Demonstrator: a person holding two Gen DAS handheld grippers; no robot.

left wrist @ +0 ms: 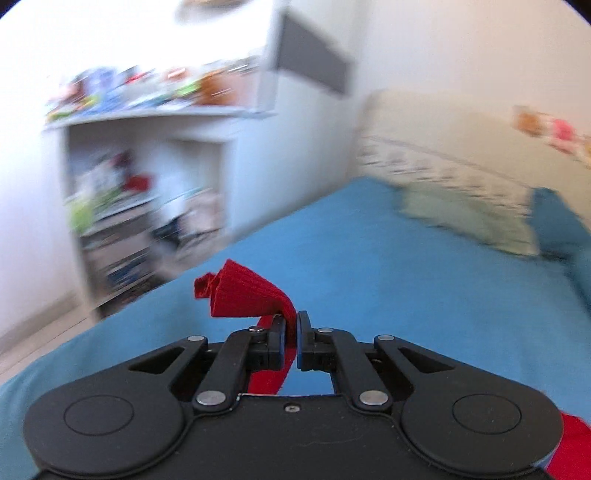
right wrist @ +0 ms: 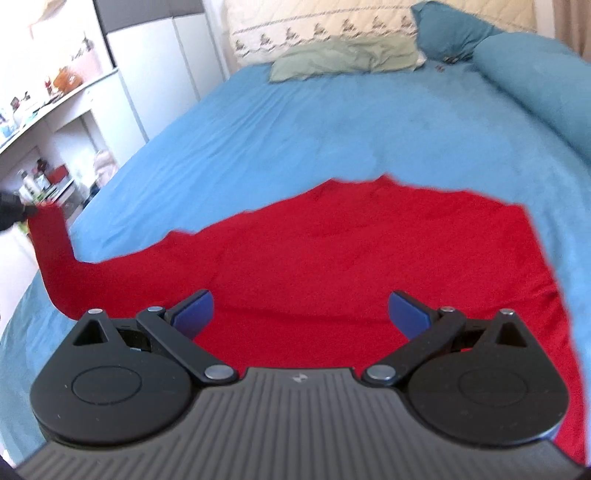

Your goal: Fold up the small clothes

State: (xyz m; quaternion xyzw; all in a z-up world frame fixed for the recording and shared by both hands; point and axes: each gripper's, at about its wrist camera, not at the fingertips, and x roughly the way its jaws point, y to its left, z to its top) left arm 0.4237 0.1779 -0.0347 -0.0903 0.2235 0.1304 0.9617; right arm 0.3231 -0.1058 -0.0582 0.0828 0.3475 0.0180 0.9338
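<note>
A blue bed (right wrist: 332, 122) is filling most of both views, and everything else is lying on it or standing beside it. At its head a cream quilt (right wrist: 325, 29) is standing up against the wall, with a pale green pillow (right wrist: 343, 59) lying flat just in front of it and a darker blue pillow (right wrist: 532, 74) resting along the bed's right edge. Beside the bed's left edge a white shelf (left wrist: 147, 158) is standing, crowded with small coloured things that are too blurred to tell apart.

A red top (right wrist: 351, 258) is lying spread over the foot end of the bed, its body flat on the cover. Its sleeve (right wrist: 55, 258) is stretching off toward the bed's left edge and rising clear of the cover there.

The left gripper (left wrist: 291, 325) is hanging above the bed near that left edge, pointing toward the bed's head, and its jaws are pinching the sleeve's ribbed cuff (left wrist: 247, 295), which is bunching up above the fingers while more red cloth is trailing down under them. The right wrist view is catching its dark tip at the sleeve's raised end.

The right gripper (right wrist: 301, 314) is hovering over the top's body at the foot end, its jaws standing wide with nothing between the blue pads (right wrist: 194, 314).
</note>
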